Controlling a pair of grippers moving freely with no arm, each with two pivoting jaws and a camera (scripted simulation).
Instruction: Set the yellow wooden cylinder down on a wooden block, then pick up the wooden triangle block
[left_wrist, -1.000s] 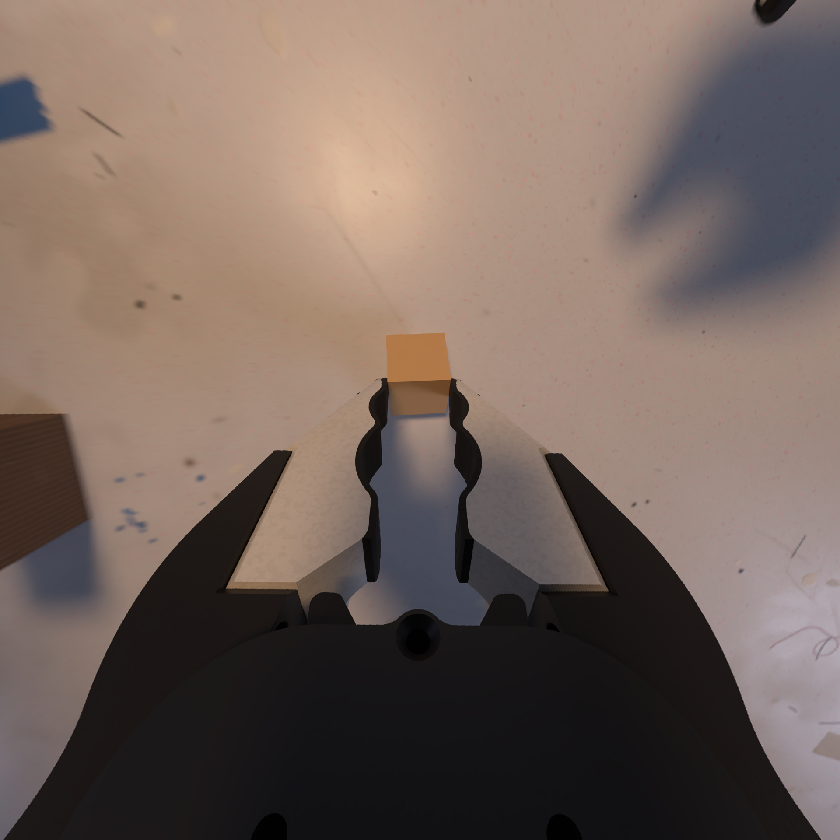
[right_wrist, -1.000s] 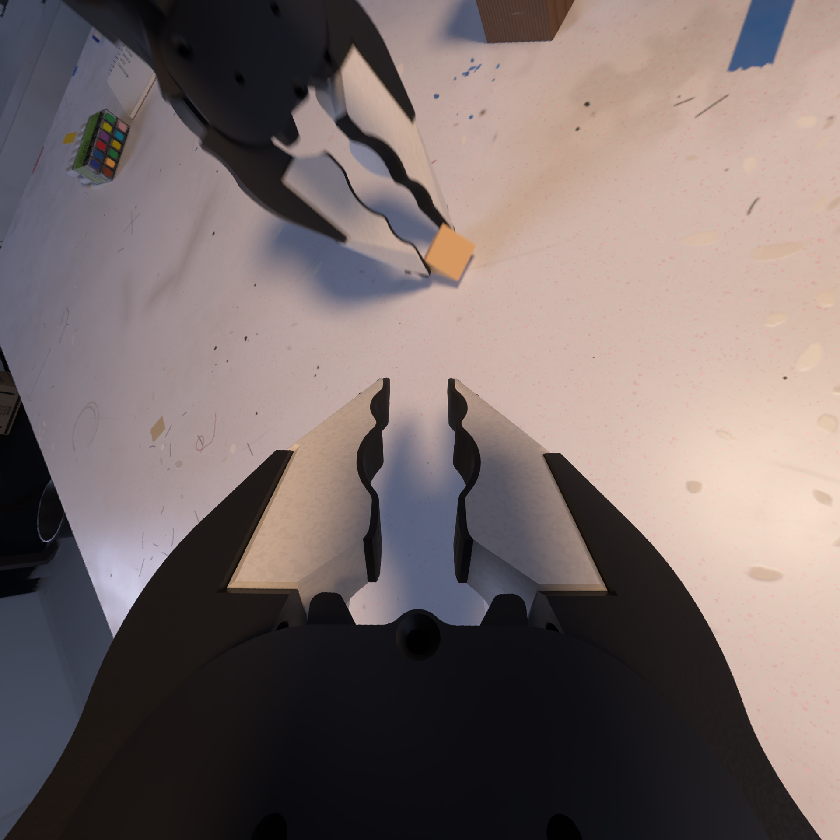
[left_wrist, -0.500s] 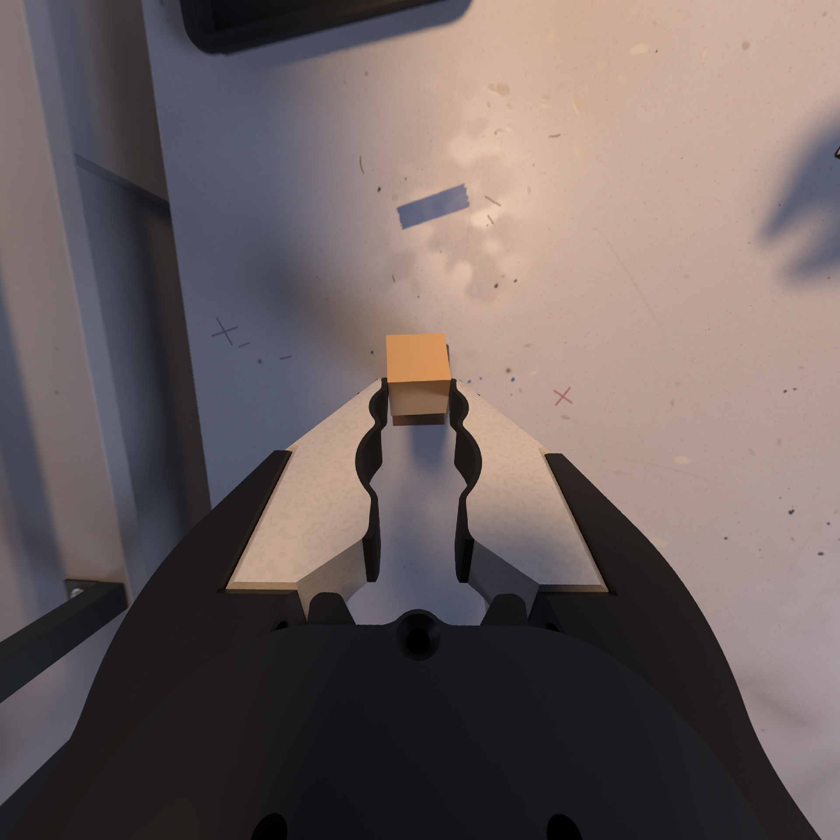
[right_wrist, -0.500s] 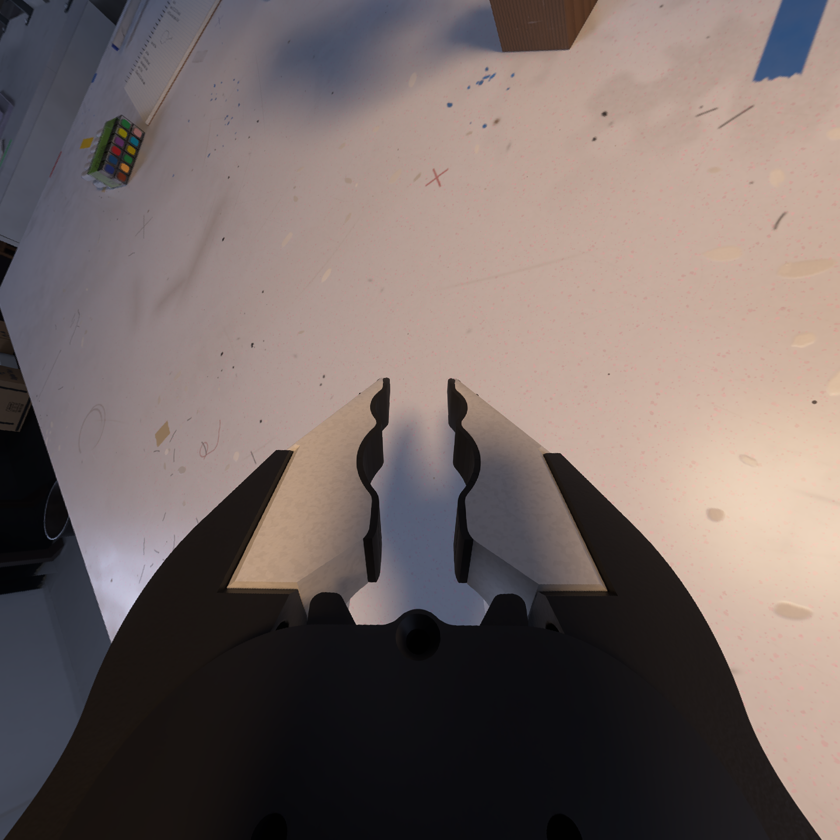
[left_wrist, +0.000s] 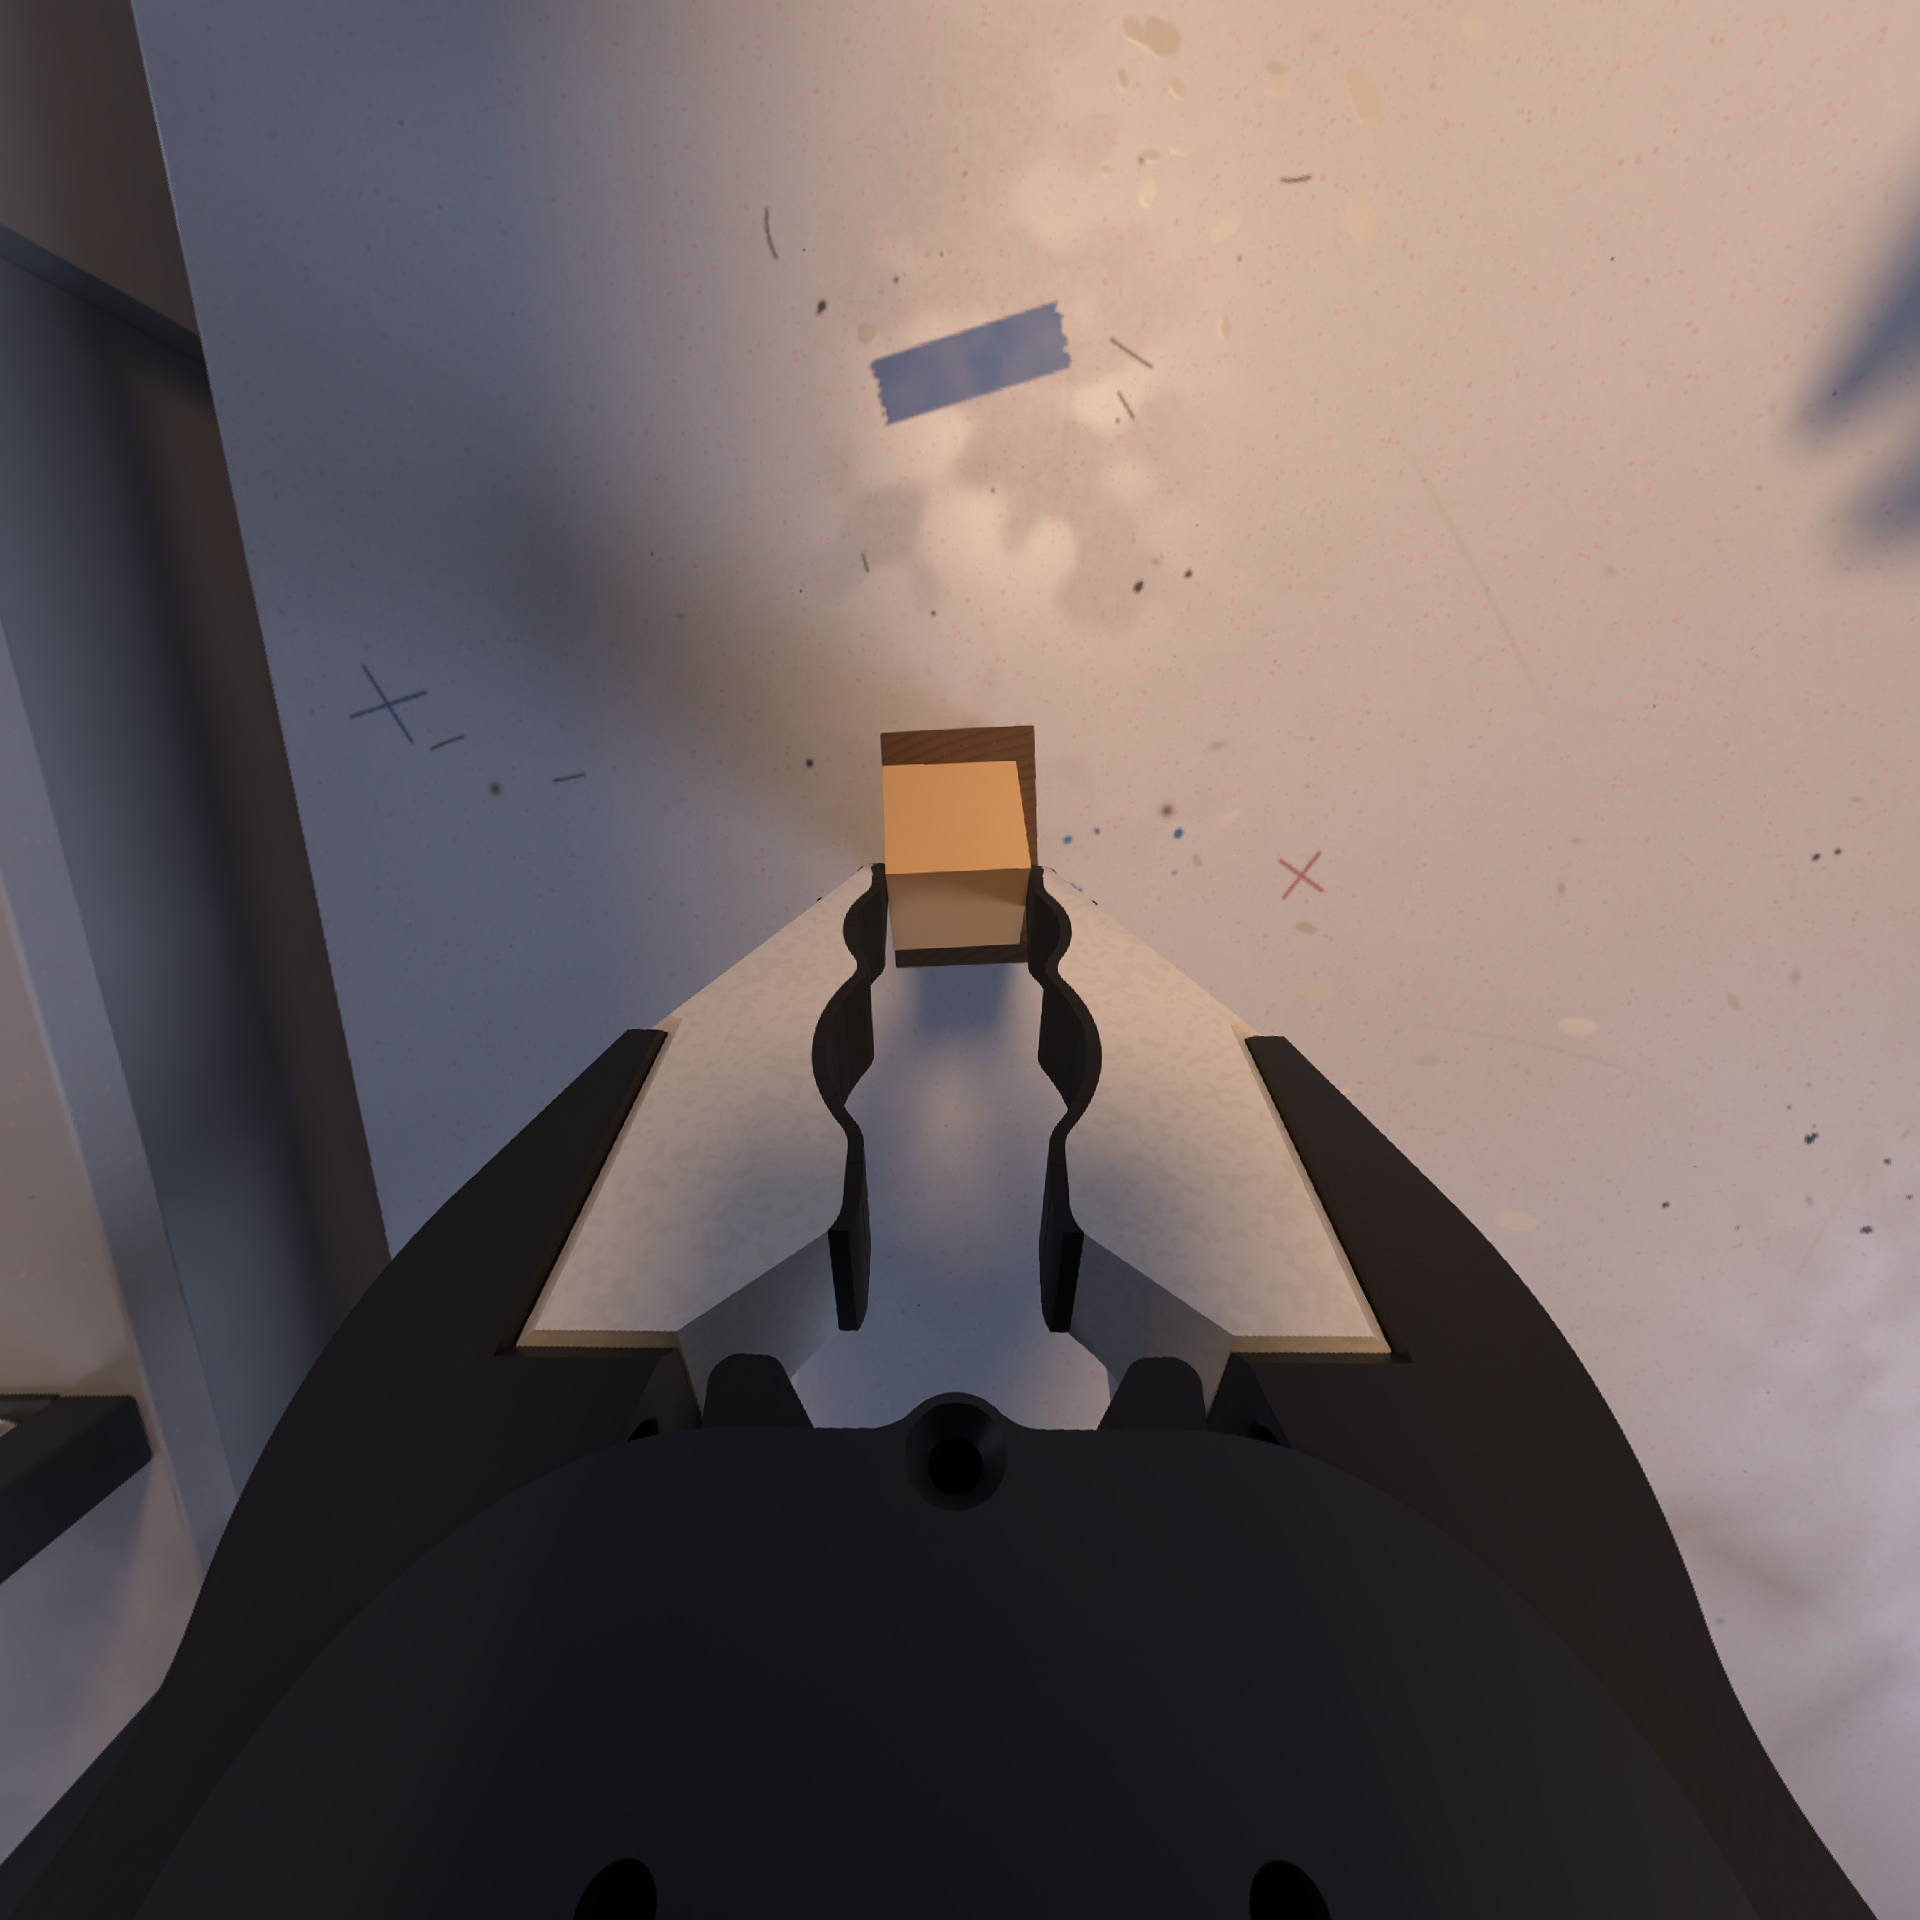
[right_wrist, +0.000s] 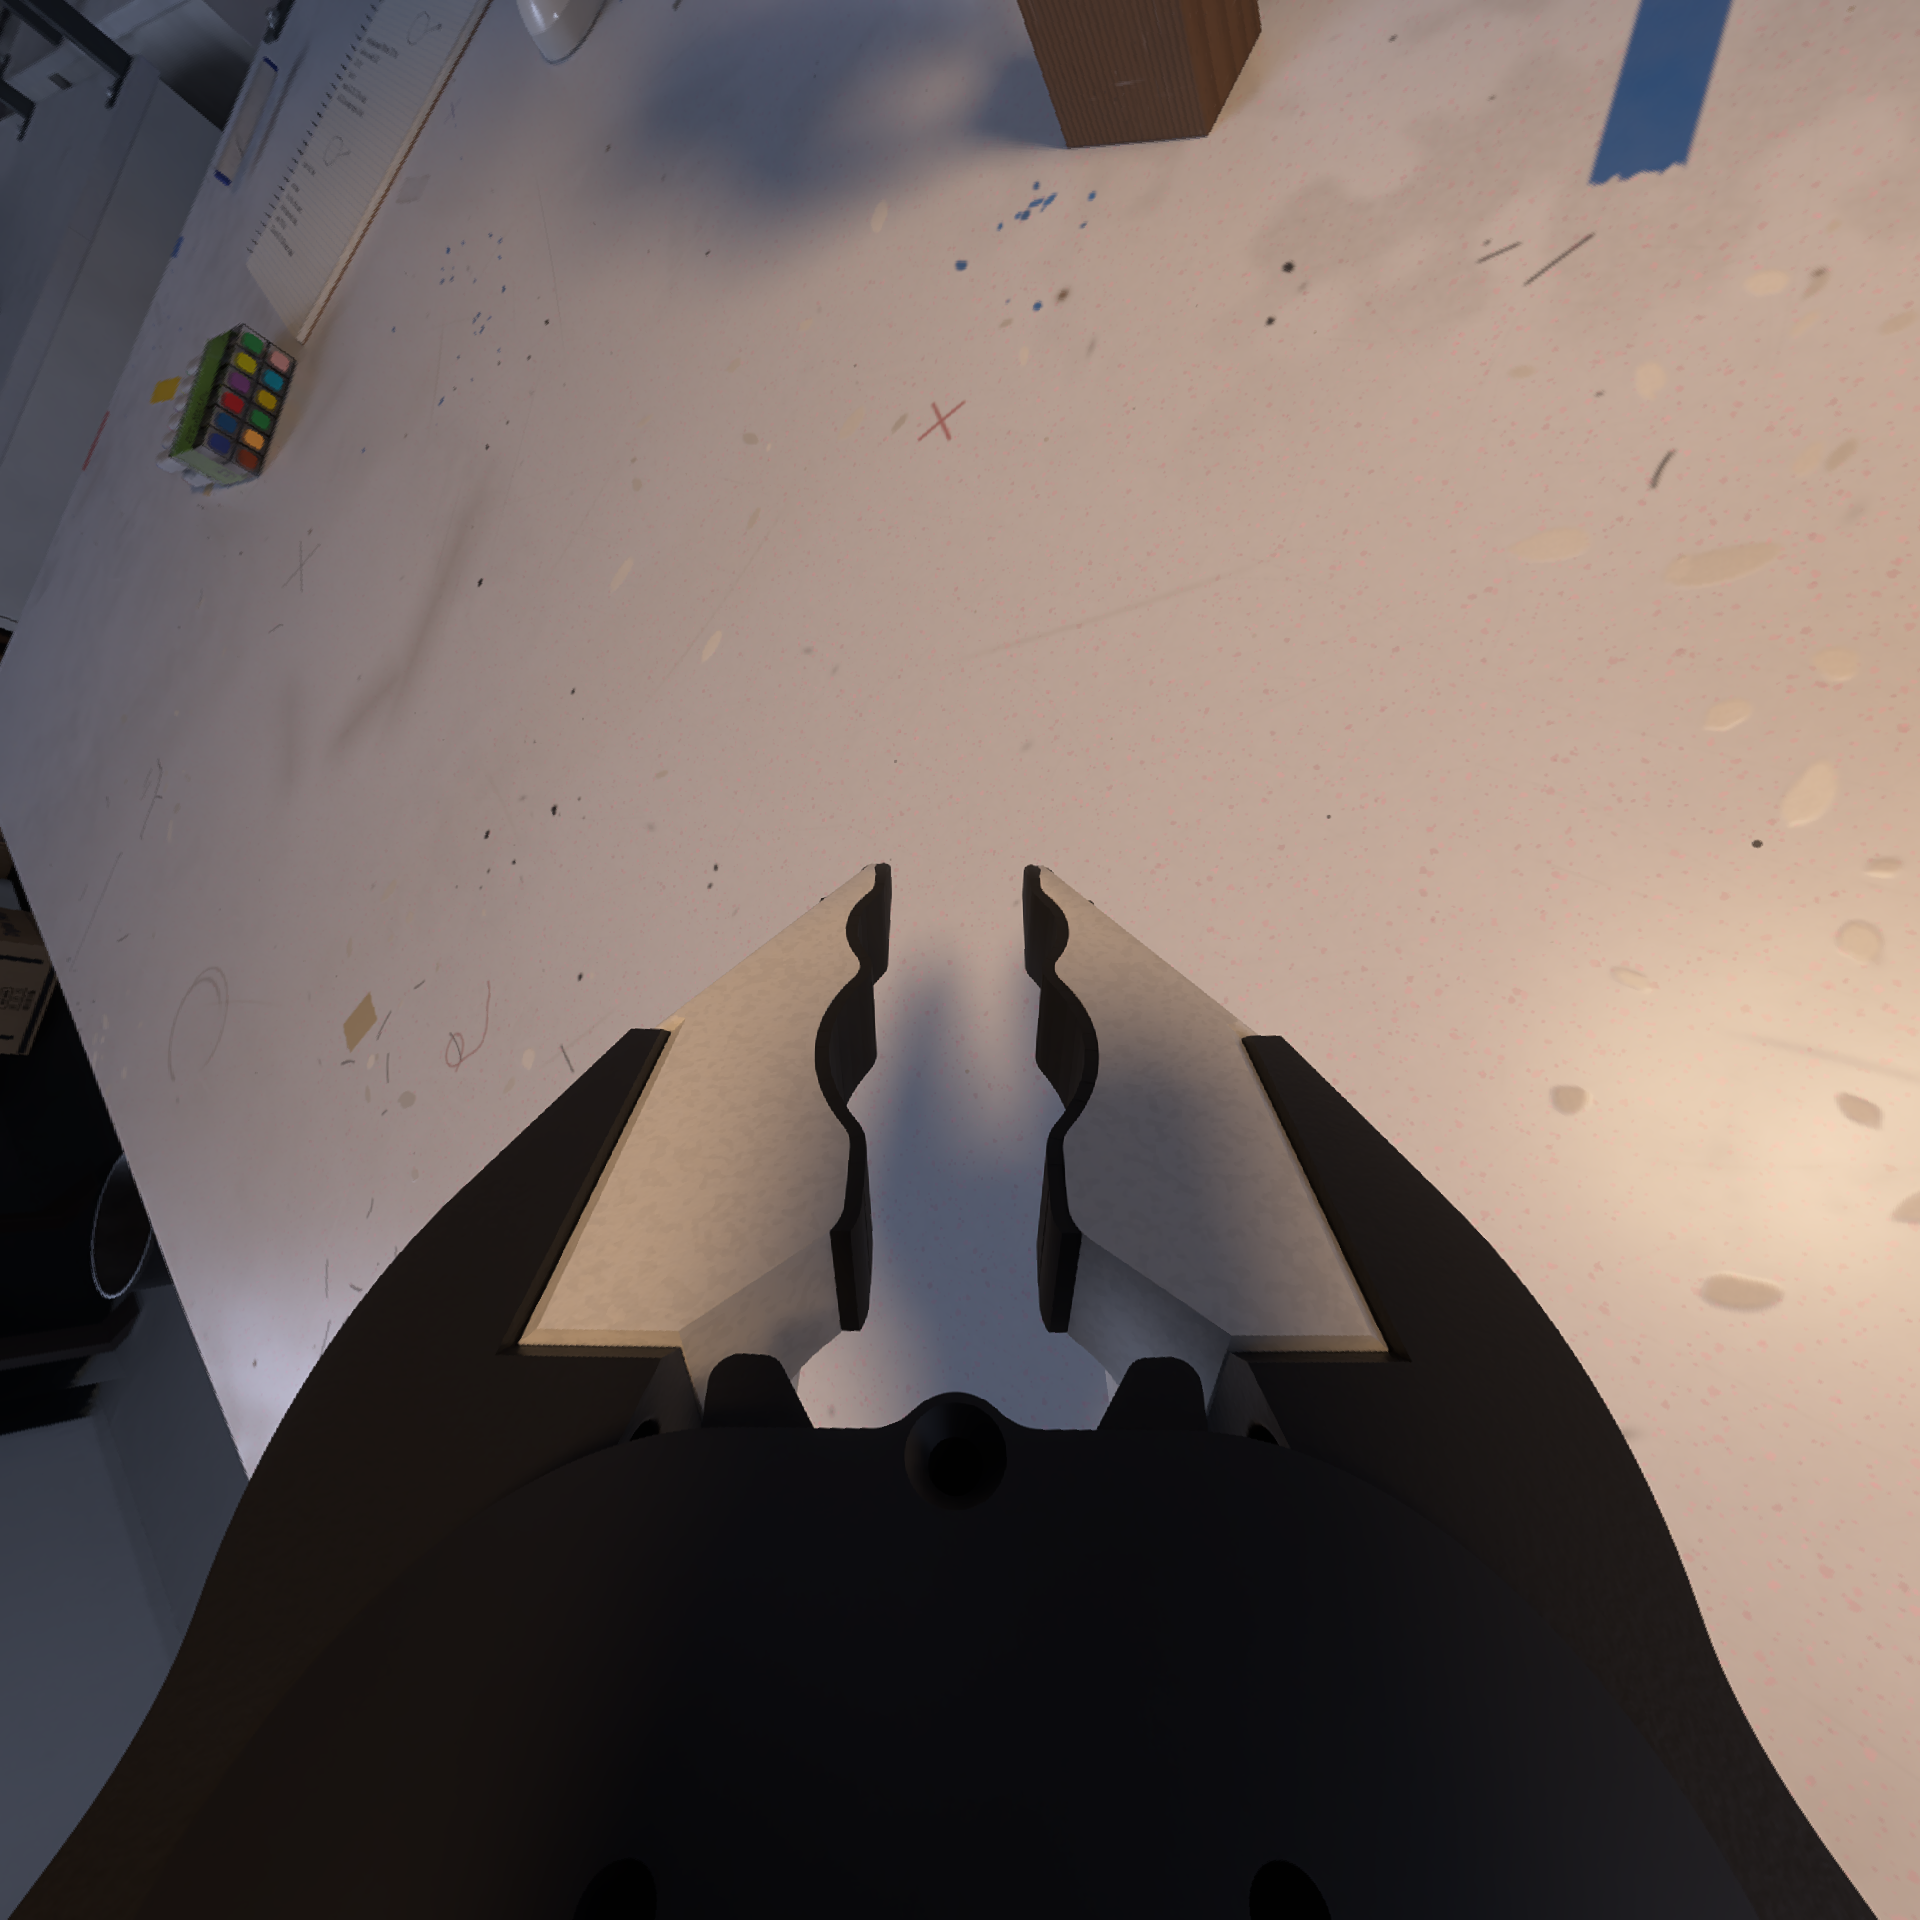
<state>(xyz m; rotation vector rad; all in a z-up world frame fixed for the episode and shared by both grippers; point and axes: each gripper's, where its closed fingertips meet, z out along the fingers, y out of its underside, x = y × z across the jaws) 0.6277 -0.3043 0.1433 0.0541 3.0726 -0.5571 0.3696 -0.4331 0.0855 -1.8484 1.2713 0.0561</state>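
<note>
Left wrist view: our left tongs (left_wrist: 956, 878) pinch the yellow wooden cylinder (left_wrist: 956, 826) at their tips, and from here it reads as a squarish orange-yellow piece. Directly beyond and beneath it peeks a dark wooden block (left_wrist: 961, 746), seemingly right under the load. We judge we are in the set-down step. To do it well, we should lower straight, keep the piece level and centred on the block, and only part the fingers once it bears weight. The right tongs (right_wrist: 956, 883) hang spread and empty above the tabletop (right_wrist: 1247, 727), with a brown ribbed block (right_wrist: 1138, 68) well apart at the far edge. No triangle block shows in either view.
</note>
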